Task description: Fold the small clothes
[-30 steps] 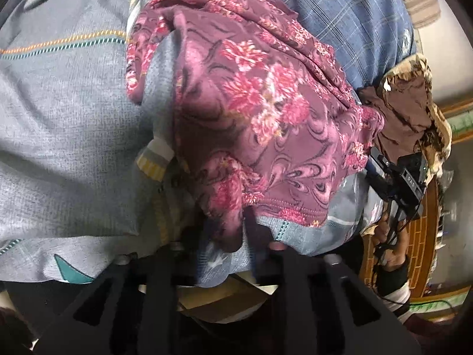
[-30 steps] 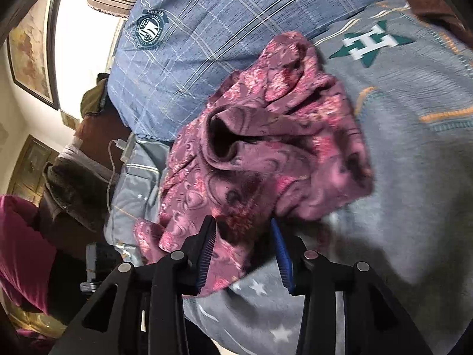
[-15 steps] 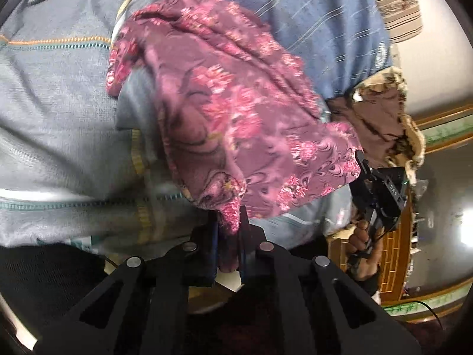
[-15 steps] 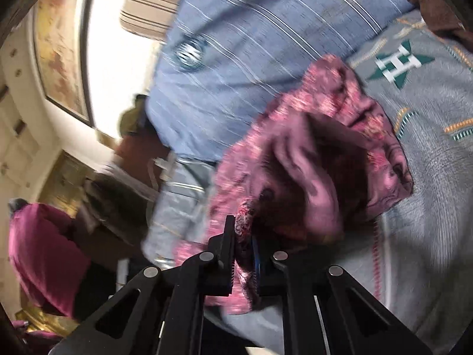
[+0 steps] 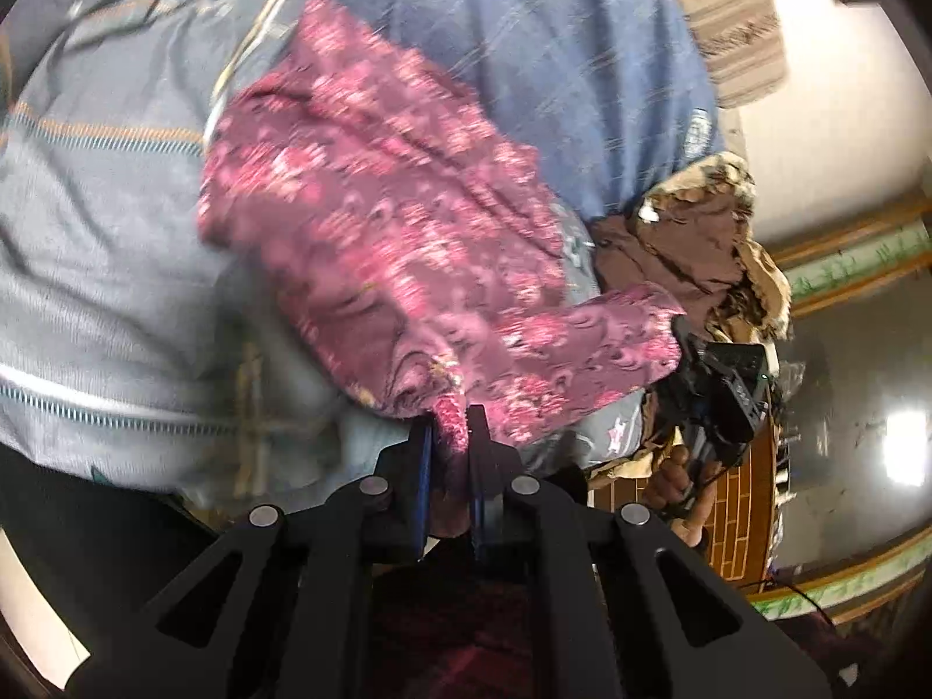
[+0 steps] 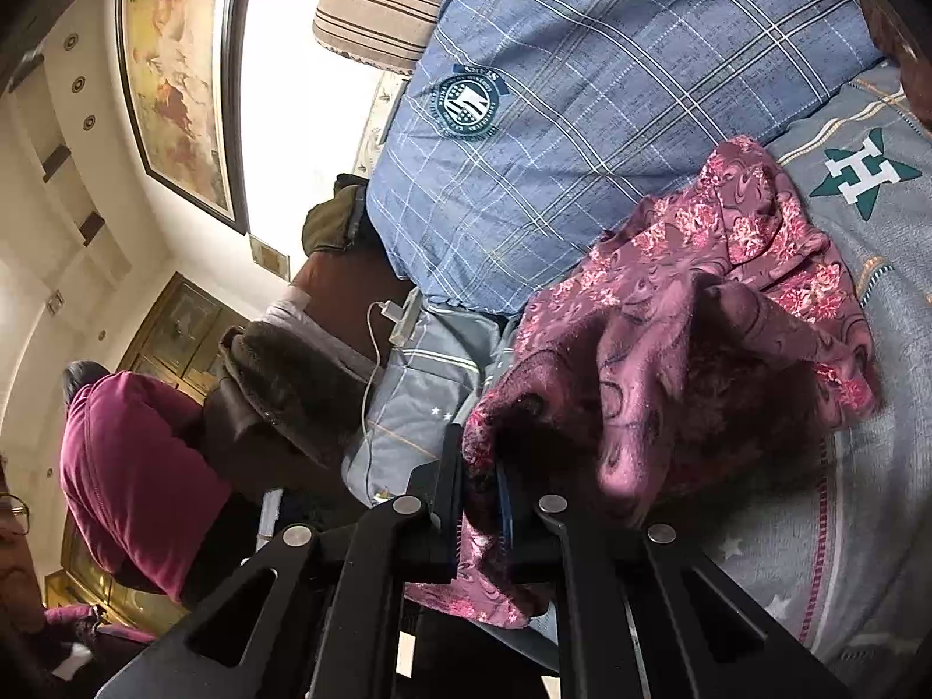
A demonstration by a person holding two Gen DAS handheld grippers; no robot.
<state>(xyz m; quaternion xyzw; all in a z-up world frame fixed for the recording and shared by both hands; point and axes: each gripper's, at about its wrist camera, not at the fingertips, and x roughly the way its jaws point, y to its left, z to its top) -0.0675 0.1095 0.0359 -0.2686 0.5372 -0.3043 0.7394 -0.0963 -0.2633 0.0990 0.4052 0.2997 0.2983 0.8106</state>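
Note:
A small maroon garment with pink flowers [image 5: 402, 233] hangs crumpled over the grey bedspread [image 5: 105, 268]. My left gripper [image 5: 448, 425] is shut on one bunched edge of it, at the bottom centre of the left wrist view. In the right wrist view the same floral garment [image 6: 699, 338] sags toward the bedspread [image 6: 862, 524], and my right gripper [image 6: 483, 466] is shut on another edge, cloth trailing below its fingers. The right gripper [image 5: 722, 390] and a hand on it show at the right of the left wrist view.
A blue plaid pillow [image 6: 611, 87] lies behind the garment. A brown fur-trimmed garment [image 5: 687, 244] sits beside it. A person in a magenta top [image 6: 128, 466] is at the left, beyond a dark brown pile [image 6: 285, 396] and a white charger cable [image 6: 384, 314].
Both grippers closed on edges of the floral garment and rose, lifting it partly off the bedspread. The cloth now stretches between them instead of lying heaped.

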